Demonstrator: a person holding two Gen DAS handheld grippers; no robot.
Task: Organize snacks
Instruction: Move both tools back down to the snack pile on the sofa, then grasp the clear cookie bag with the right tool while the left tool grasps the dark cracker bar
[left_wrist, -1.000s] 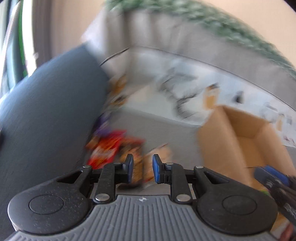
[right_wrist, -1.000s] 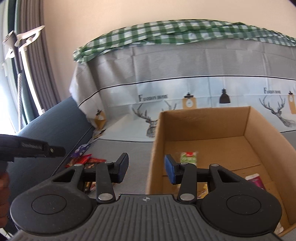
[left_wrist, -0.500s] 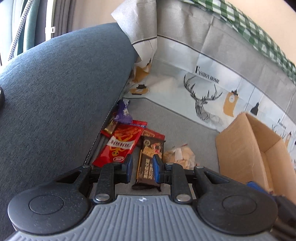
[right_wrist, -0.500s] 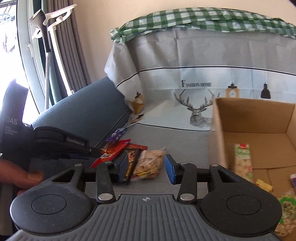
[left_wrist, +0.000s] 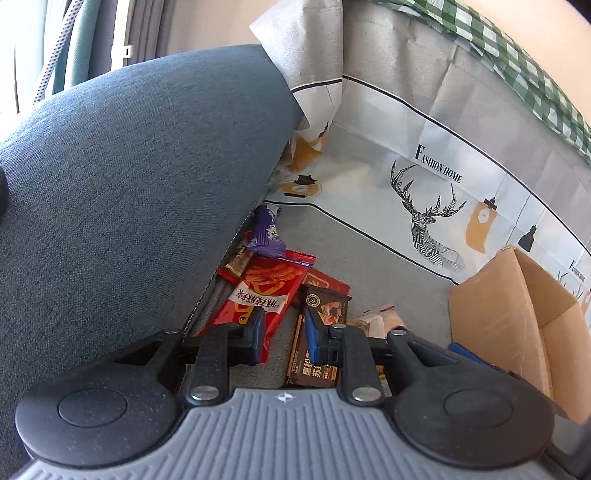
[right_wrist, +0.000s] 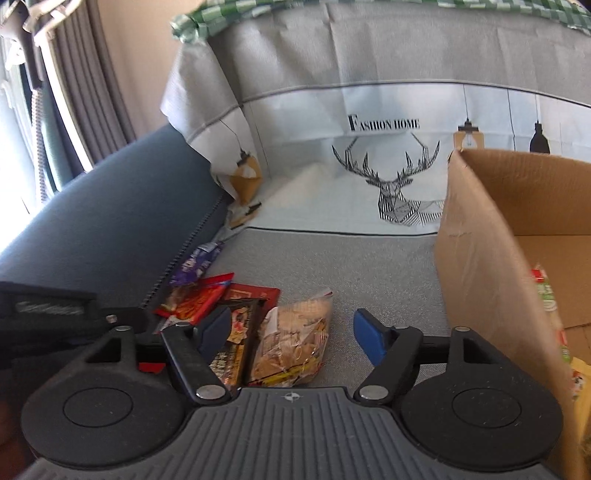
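A pile of snacks lies on the grey seat against the blue cushion: a red packet (left_wrist: 266, 291), a dark bar packet (left_wrist: 328, 306), a purple wrapper (left_wrist: 266, 232) and a clear cracker bag (left_wrist: 380, 321). My left gripper (left_wrist: 284, 334) hovers over the red packet and the dark bar, its jaws a narrow gap apart with nothing gripped. My right gripper (right_wrist: 291, 332) is opening wide just above the cracker bag (right_wrist: 291, 339), which lies below the gap untouched; the dark bar (right_wrist: 236, 332) sits by its left finger. The cardboard box (right_wrist: 480, 258) stands to the right.
A blue cushion (left_wrist: 129, 184) walls in the pile on the left. A deer-print cover (right_wrist: 388, 177) hangs over the backrest. Several snacks, one a green packet (right_wrist: 546, 295), lie in the box. The left gripper's dark body (right_wrist: 55, 310) crowds the right view's left edge.
My right gripper swung left from the box to the snack pile, came lower, and its jaws spread much wider. My left gripper dropped closer to the red packet and dark bar.
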